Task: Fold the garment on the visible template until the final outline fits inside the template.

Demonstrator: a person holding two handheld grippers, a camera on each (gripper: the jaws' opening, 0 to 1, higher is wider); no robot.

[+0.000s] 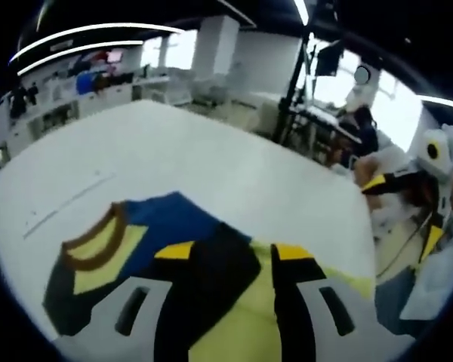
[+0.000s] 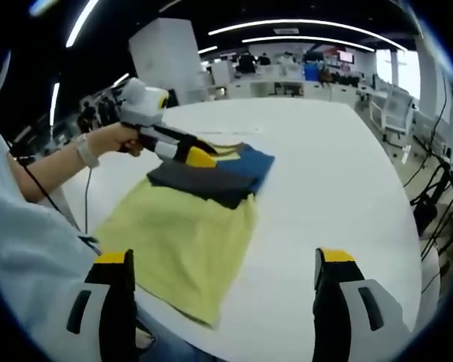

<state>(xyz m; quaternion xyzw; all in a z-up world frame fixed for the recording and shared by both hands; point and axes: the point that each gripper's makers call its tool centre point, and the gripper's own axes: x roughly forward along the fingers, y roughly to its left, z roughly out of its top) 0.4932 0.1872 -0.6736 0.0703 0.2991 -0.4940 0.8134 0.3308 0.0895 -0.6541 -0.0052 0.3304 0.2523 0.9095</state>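
A garment [image 1: 166, 222] of yellow, black and blue with a brown collar lies on the white table [image 1: 211, 151]. In the right gripper view the garment [image 2: 181, 234] shows a dark and blue part folded over its yellow body. My left gripper [image 1: 235, 251] is low over that fold, jaws partly apart, with black and yellow cloth beneath and between them. The right gripper view shows the left gripper [image 2: 196, 157] at the fold's far-left edge. My right gripper [image 2: 223, 257] hangs open at the near yellow hem, holding nothing. It appears as the right gripper [image 1: 404, 211] off the table's right side.
Faint template lines [image 1: 68, 200] mark the table left of the collar. A hand [image 2: 117, 139] holds the left gripper, and a pale sleeve [image 2: 15, 226] fills the left. Dark stands [image 1: 298, 83] and a chair [image 2: 396, 113] rise beyond the table edge.
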